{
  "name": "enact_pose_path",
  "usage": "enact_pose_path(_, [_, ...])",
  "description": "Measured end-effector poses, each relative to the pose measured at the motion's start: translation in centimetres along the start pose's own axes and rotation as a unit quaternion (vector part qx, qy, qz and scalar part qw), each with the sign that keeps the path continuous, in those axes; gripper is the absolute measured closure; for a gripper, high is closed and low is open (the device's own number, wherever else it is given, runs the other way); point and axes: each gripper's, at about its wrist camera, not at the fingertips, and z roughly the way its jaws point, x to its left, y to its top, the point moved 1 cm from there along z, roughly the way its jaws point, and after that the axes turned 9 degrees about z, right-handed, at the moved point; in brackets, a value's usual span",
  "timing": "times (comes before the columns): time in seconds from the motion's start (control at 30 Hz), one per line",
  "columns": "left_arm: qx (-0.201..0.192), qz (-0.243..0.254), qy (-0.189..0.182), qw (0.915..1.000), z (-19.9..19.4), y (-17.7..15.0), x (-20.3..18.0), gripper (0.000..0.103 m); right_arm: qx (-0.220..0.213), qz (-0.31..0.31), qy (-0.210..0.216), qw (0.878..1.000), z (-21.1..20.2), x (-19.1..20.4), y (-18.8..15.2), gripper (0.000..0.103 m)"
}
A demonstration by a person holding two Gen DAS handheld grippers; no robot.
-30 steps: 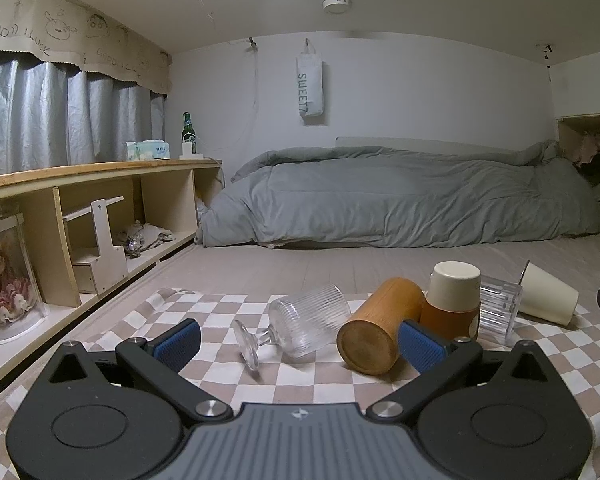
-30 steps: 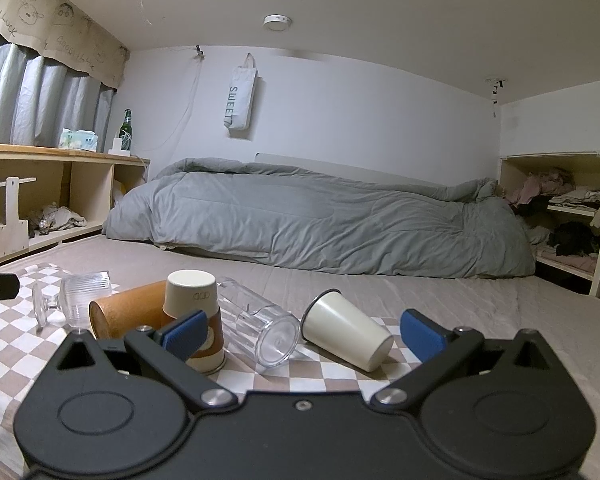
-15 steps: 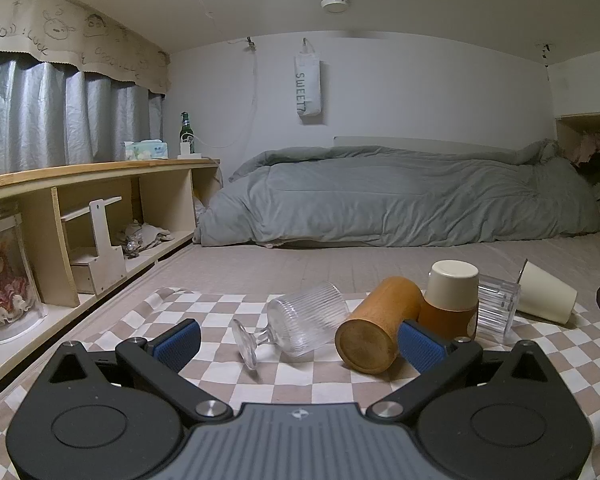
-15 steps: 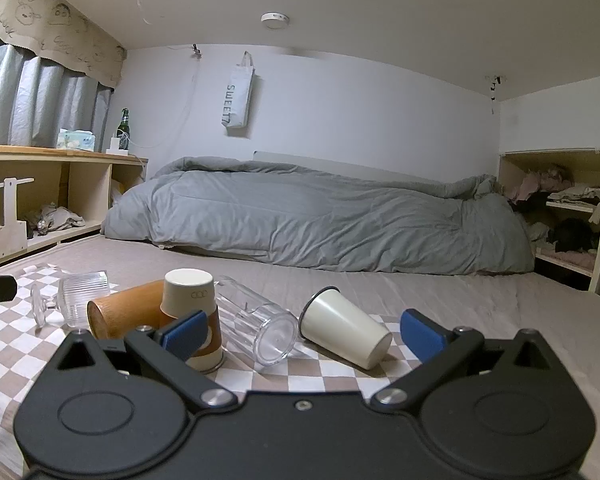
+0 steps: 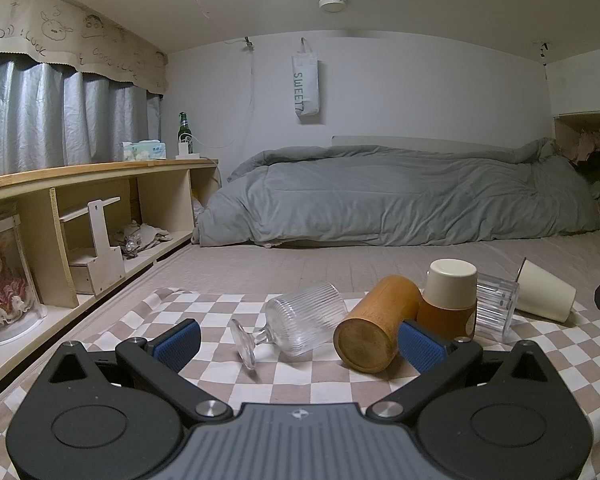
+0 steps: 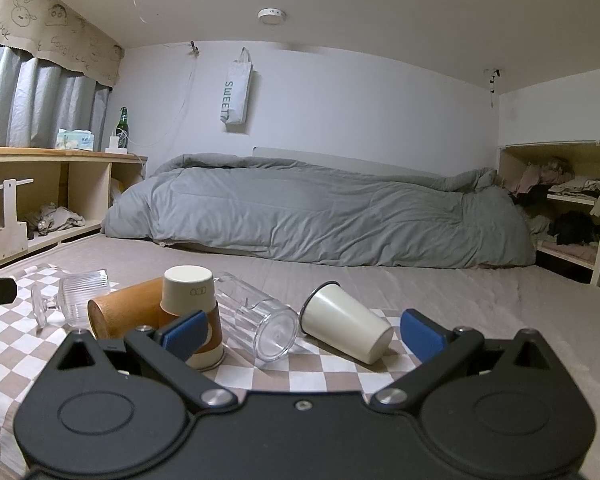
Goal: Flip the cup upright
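Approach stage, I judge: both the left tongs [image 5: 298, 338] and right tongs [image 6: 302, 336] hover spread and empty before the toppled cups on the checkered cloth [image 5: 220, 364] (one cream cup [image 6: 346, 328] lies nearest the right), so next comes closing around a cup's wall.

I see a dim, evenly lit room in both wrist views, cool and greyish, with no hard shadows. The round white ceiling fixture [image 5: 331, 3] reads pale rather than glaring. Soft shadows sit under the cups on the beige-and-white checkered cloth [image 5: 300, 376]. Faint highlights glint on the ribbed clear stemmed glass [image 5: 300, 325]. Fisheye bending curves the long wooden shelf unit [image 5: 100, 184], and black vignetting fills the corners. Focus looks sharp throughout.
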Motion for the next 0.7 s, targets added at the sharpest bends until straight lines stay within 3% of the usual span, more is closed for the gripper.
enact_pose_path(0.7, [0.0, 0.003, -0.003, 1.0, 0.05, 0.02, -0.36, 0.0, 0.004, 0.003, 0.002, 1.0, 0.04, -0.06, 0.02, 0.0])
